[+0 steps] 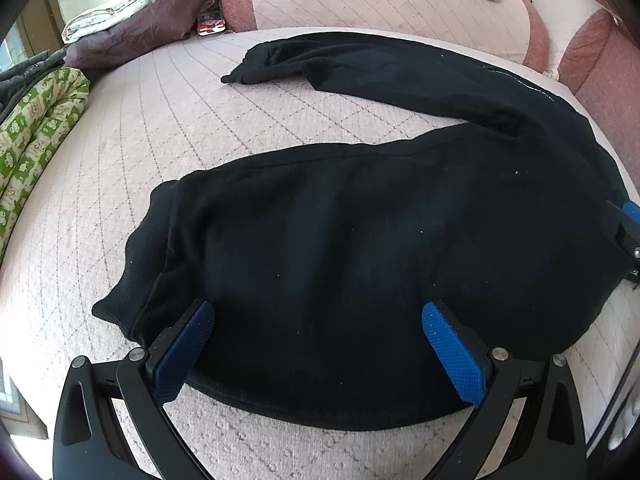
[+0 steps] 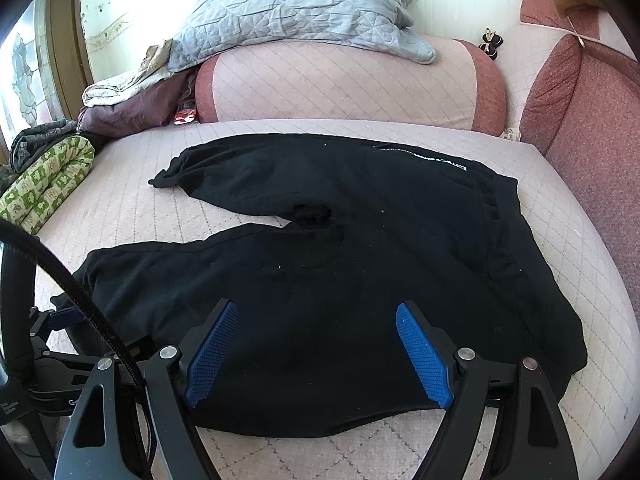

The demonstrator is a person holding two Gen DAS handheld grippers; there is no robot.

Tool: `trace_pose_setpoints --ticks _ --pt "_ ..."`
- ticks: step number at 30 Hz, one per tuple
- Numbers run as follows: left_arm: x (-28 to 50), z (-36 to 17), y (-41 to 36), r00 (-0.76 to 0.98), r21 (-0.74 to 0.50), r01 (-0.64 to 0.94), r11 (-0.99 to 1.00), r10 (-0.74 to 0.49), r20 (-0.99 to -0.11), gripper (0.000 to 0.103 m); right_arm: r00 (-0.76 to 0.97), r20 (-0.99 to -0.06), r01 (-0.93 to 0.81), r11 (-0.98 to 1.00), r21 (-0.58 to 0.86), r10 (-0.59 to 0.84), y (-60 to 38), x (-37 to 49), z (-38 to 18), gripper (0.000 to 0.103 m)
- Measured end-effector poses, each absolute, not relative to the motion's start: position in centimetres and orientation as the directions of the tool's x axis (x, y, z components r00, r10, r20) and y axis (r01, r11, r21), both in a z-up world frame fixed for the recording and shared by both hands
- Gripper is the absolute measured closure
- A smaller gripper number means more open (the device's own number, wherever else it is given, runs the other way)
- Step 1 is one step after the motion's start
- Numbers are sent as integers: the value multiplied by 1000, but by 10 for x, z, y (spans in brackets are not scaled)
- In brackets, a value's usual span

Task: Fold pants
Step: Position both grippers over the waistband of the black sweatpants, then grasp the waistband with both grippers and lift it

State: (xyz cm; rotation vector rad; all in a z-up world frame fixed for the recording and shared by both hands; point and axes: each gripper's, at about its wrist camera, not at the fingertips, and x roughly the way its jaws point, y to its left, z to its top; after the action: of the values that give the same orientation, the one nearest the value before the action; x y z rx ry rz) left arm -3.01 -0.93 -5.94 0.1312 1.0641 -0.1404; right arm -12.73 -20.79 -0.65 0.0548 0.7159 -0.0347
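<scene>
Black pants (image 2: 360, 248) lie spread flat on the pink quilted bed (image 2: 168, 208), legs splayed apart toward the green roll (image 2: 44, 184), waistband toward the red cushion (image 2: 576, 120). Left gripper (image 1: 318, 320) hovers over the near leg by the cuff, jaws wide open, nothing between the blue pads (image 1: 452, 356). Right gripper (image 2: 316, 320) hangs over the seat of the pants, jaws open too. Pants' near hem is partly hidden behind both grippers; white lettering at the waistband is too small to read. Bare quilt shows between the legs and along the near edge. Beyond the pants, a grey pillow (image 2: 296, 8) rests on the bolster (image 2: 344, 84).
</scene>
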Motion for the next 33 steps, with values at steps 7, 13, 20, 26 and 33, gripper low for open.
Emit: trace_pose_setpoints --ticks 7,13,20,26,33 --pt "-32 -56 -12 447 54 183 982 -34 -894 0 746 -665 68 997 39 -25 -211 -127 -10 17" --pt "-48 -38 -12 458 -50 236 971 -156 -875 23 742 -669 84 996 28 -44 -212 -129 -13 17" --pt "-66 5 -6 626 -10 235 972 -159 -763 23 759 -650 93 995 34 -49 -215 -138 -9 17" --pt "-35 44 33 646 -76 170 983 -169 -744 23 791 -612 84 995 59 -31 -233 -149 19 17" --pt "15 73 59 662 -42 117 992 -110 -741 22 787 -614 128 989 79 -53 -283 -131 54 16"
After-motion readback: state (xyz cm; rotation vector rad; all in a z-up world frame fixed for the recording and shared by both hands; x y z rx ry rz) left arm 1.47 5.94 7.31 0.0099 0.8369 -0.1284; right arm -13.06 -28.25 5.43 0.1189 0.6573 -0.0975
